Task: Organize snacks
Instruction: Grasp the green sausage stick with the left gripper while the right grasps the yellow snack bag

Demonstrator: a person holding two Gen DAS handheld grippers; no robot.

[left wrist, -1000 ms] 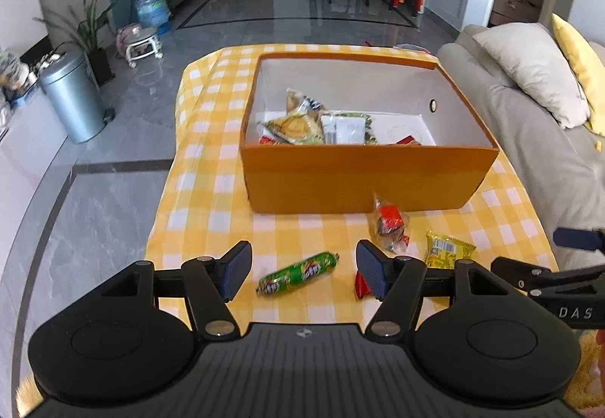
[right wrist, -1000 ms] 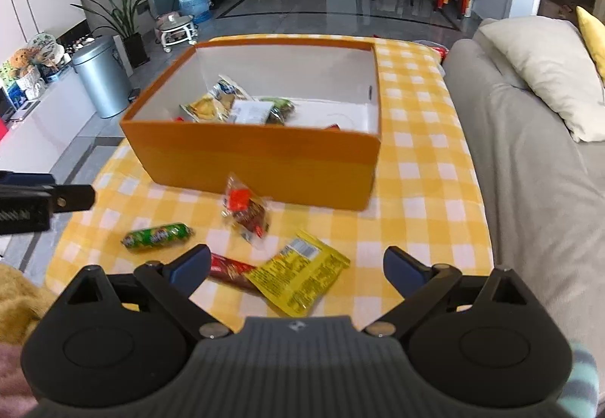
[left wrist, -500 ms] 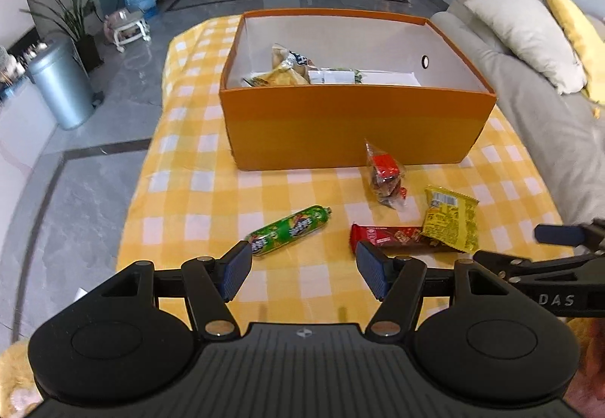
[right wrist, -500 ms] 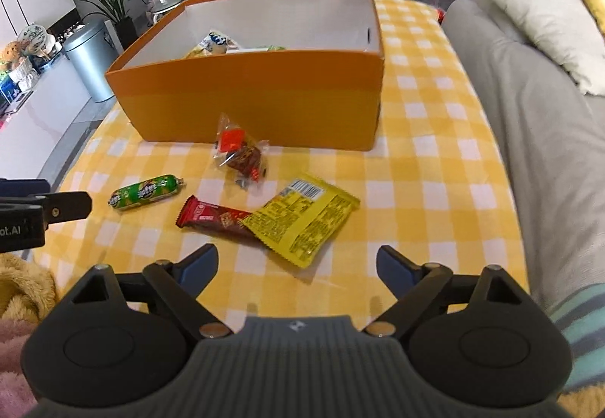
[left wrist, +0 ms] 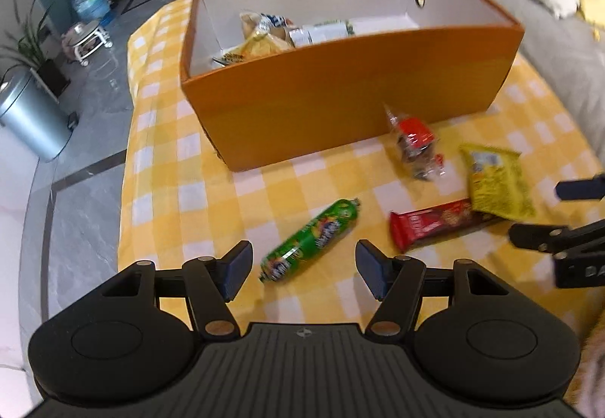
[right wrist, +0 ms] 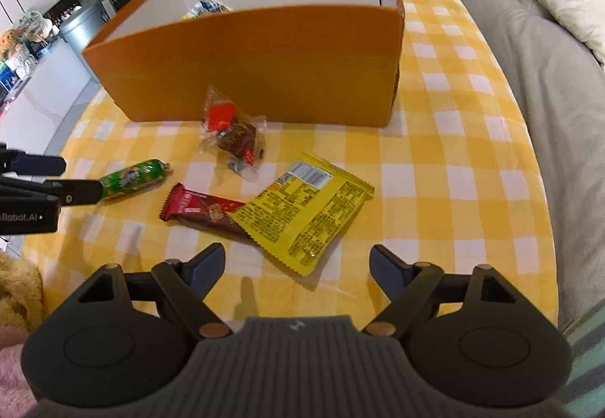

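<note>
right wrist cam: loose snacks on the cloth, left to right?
green sausage snack → red chocolate bar → clear wrapped snack → yellow packet, which overlaps the bar's right end.

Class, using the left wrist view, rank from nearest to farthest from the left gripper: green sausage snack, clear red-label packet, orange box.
From the left gripper:
1. Green sausage snack, just ahead between the fingers.
2. Clear red-label packet, farther, to the right.
3. Orange box, behind.
</note>
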